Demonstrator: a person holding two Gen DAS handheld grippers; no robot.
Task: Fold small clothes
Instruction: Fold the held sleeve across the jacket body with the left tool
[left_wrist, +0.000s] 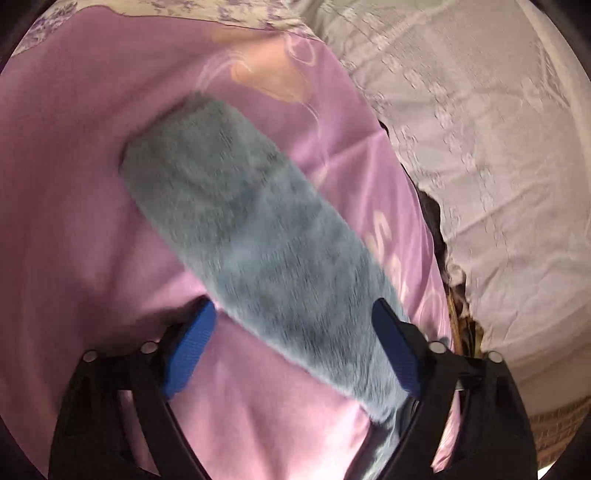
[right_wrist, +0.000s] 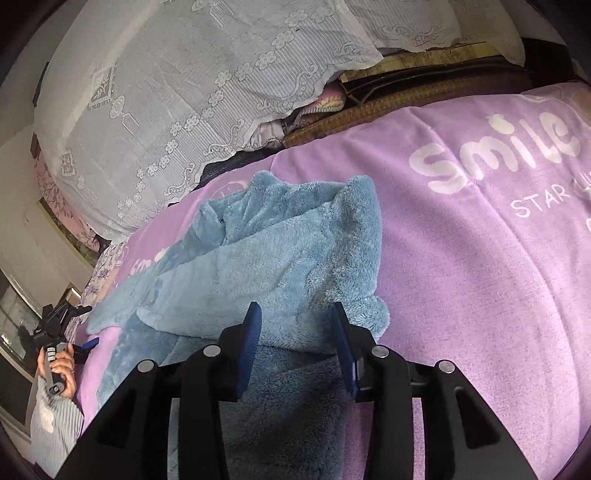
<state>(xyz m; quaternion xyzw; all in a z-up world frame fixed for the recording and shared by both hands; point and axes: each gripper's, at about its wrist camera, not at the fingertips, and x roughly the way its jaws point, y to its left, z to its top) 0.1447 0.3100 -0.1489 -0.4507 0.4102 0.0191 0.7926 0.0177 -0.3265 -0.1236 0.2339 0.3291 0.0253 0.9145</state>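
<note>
Left wrist view: left gripper (left_wrist: 293, 325) fingers spread wide, blue fleece garment (left_wrist: 255, 236) strip running between pads, no pinch seen. Right wrist view: right gripper (right_wrist: 297, 336) also parted over garment (right_wrist: 258, 258), which lies crumpled on purple blanket (right_wrist: 480, 277), lace cover (right_wrist: 177, 92) behind.

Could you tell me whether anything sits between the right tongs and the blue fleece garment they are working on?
Nothing visible does. The right tongs hang open directly over the blue fleece garment, which lies rumpled on the purple sheet with no other item across it.
</note>
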